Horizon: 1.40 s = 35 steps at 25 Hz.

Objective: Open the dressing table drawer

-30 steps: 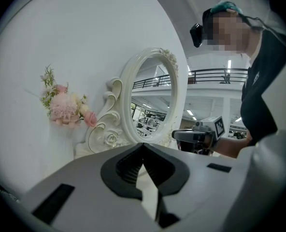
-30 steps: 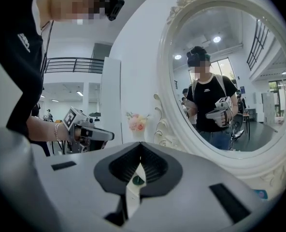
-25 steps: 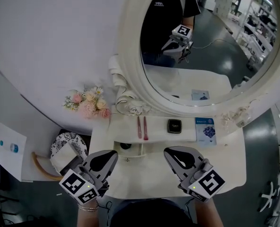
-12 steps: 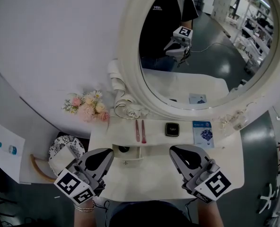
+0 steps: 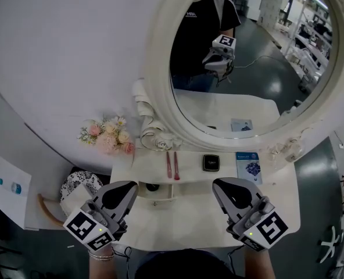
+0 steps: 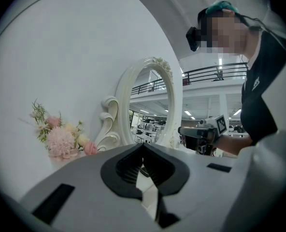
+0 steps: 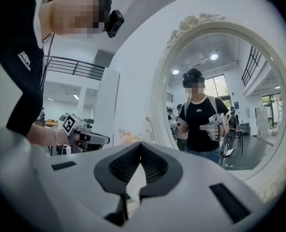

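Left hand-held gripper (image 5: 122, 189), 7 o'clock: jaws pressed together, empty. Right hand-held gripper (image 5: 225, 188), 5 o'clock: likewise. Blue booklet (image 5: 248, 166), 2 o'clock on bench (image 5: 178, 225): print too small to read.

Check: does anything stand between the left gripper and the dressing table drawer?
Nothing visible does. The left gripper, jaws shut, sits just left of the drawer in the head view, with no object between them.

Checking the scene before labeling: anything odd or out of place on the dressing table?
Only the small drawer seems already pulled out a little, with a dark object showing inside. Items on the shelf lie tidy; nothing spilled or damaged.
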Available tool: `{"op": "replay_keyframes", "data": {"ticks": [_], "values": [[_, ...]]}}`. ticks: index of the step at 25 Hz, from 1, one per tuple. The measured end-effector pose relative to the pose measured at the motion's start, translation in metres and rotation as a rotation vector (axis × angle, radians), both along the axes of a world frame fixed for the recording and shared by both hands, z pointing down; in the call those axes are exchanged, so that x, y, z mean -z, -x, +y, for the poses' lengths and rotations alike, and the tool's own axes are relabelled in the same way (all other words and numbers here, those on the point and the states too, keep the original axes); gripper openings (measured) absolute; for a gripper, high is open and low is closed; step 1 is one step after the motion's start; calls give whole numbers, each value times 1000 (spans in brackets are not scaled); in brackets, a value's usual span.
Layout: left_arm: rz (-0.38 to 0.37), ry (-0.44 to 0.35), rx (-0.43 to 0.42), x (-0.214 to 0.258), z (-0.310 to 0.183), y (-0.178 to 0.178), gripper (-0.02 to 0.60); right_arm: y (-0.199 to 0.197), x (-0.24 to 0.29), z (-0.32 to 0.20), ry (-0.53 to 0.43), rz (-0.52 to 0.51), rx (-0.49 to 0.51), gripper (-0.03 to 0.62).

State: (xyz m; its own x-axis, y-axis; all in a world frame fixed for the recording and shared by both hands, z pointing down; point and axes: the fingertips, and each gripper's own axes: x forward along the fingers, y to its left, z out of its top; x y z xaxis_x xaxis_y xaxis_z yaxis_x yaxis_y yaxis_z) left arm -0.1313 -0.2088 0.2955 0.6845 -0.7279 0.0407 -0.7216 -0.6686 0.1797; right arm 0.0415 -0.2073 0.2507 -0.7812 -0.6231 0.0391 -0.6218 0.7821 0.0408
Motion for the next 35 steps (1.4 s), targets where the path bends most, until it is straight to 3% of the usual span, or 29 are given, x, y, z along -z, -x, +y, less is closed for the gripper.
{"op": "replay_keyframes", "data": {"ticks": [27,35], "values": [[-7,-49,27,21,3,9,15,-16,27,1,-119,48,-95,17],[26,-58,16,25,4,9,15,-16,26,2,-122,62,-102,17]]}}
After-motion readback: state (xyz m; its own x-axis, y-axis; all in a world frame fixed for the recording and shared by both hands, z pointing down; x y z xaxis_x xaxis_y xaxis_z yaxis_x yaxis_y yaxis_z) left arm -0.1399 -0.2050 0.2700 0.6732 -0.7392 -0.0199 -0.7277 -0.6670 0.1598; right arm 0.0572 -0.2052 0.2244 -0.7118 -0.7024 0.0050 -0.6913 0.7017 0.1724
